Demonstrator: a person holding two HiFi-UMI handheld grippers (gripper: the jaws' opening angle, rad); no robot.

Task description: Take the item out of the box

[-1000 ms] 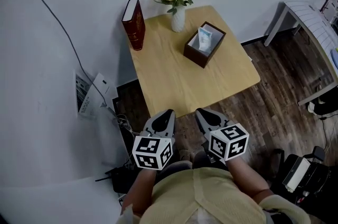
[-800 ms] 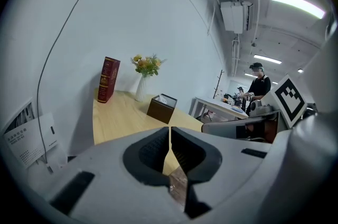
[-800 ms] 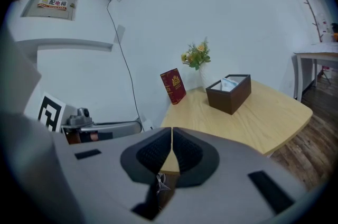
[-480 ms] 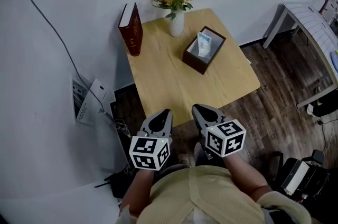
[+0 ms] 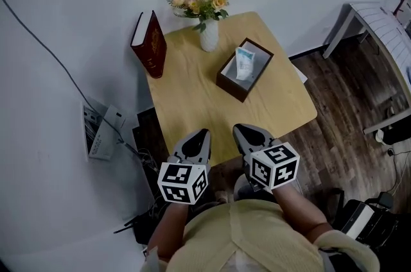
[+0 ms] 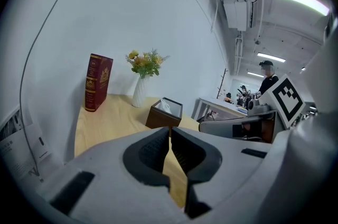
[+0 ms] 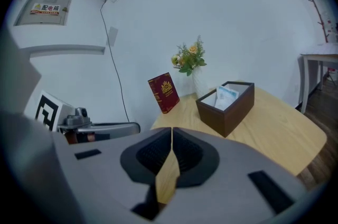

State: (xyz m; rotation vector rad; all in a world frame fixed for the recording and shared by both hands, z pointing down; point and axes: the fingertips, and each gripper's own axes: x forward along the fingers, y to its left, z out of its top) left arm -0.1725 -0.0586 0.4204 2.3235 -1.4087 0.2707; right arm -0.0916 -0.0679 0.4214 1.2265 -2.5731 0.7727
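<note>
A dark brown open box (image 5: 244, 70) stands on the far half of the light wooden table (image 5: 192, 104), with a pale blue-white packet (image 5: 244, 63) upright inside it. In the left gripper view the box (image 6: 165, 113) is small and far ahead; in the right gripper view the box (image 7: 226, 106) and its packet (image 7: 226, 96) lie ahead to the right. My left gripper (image 5: 201, 134) and right gripper (image 5: 239, 130) hover side by side over the table's near edge, both shut and empty, well short of the box.
A dark red book (image 5: 149, 45) stands upright at the table's far left corner, and a white vase of yellow flowers (image 5: 208, 33) stands behind the box. A white wall runs along the left with a cable and papers (image 5: 97, 133). A white desk (image 5: 379, 24) stands at right on dark wooden floor.
Both grippers have moved forward to the table's near edge, staying shut. The table and its objects have shifted leftward and closer in the head view.
</note>
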